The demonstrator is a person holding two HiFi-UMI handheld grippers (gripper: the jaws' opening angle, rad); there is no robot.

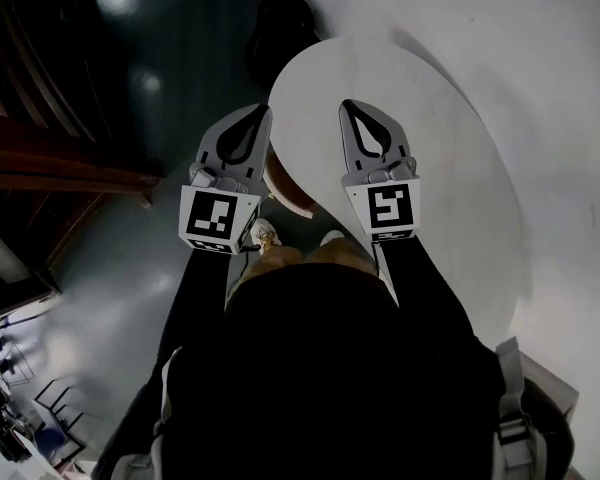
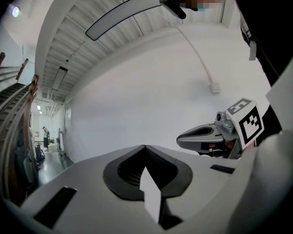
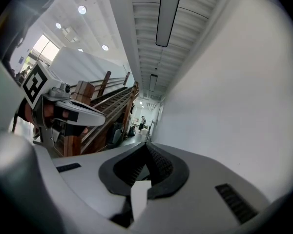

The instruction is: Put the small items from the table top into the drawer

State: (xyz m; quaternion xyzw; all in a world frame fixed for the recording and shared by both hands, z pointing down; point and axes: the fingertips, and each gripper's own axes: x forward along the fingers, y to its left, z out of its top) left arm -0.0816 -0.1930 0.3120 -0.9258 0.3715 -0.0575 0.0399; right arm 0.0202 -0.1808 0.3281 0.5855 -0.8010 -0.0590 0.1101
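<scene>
Two closed hand-held grippers (image 1: 263, 110) (image 1: 347, 105), rounded white surface (image 1: 435, 153)

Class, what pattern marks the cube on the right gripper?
Black-and-white square marker on the cube, clearest in head view.

Table (image 1: 435, 98) before wall (image 1: 545, 38), staircase (image 1: 40, 118) left

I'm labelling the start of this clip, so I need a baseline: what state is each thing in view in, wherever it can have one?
left gripper: shut, nothing between its jaws, held level.
right gripper: shut, nothing between its jaws, held about level beside the left one.
round table top: no small items on the part that shows.
ceiling spotlights: lit.
</scene>
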